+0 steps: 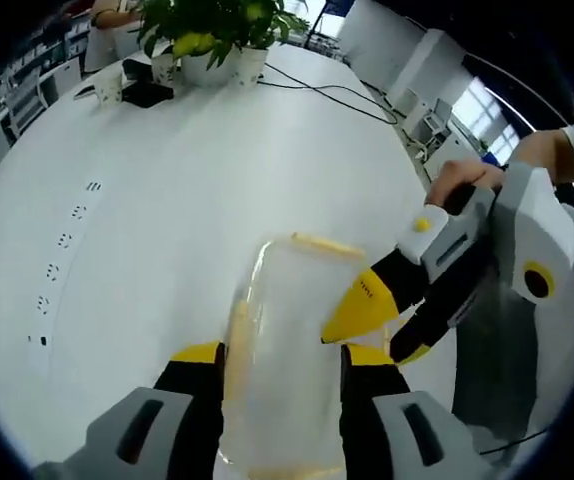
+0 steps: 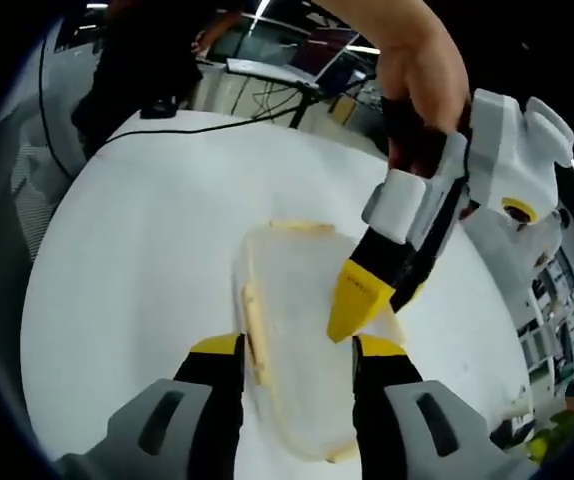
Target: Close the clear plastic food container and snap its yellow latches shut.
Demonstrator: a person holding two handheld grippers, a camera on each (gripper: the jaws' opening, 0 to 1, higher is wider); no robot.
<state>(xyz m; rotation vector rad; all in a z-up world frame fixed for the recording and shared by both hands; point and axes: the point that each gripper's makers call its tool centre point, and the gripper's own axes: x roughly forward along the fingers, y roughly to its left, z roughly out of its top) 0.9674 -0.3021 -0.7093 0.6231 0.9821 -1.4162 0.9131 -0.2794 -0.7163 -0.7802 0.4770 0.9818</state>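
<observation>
- On the white counter [image 1: 217, 170] lies the clear plastic food container [image 1: 287, 340], close in front of both cameras, with its lid resting on top.
- Left gripper [image 1: 282, 360], in the left gripper view: its yellow-tipped fingers [image 1: 199, 355] stand apart, one on each side of the container's near end. Whether they press its walls I cannot tell.
- Right gripper [image 1: 367, 310] comes into that view from the right, held by a hand [image 1: 467, 175]; its yellow tip lies against the container's right edge.
- In the right gripper view, the container [image 2: 297, 320] sits between this gripper's own fingers [image 2: 217, 350], which are likewise spread, flanking the near end of the box; the right gripper [image 2: 297, 355] is not clamped as far as I can see.
- Left gripper [image 2: 362, 295] reaches down from the upper right of that view, gripped by a hand [image 2: 417, 70], its yellow tip touching the lid.
- Yellow latches: one shows as a pale yellow strip at the container's far end [image 1: 322, 243], another along its left side [image 2: 254, 320]. Whether they are snapped down I cannot tell.
- Farther along the counter stand potted plants [image 1: 217, 30] in white pots, with a black cable [image 1: 327, 90] trailing beside them.
</observation>
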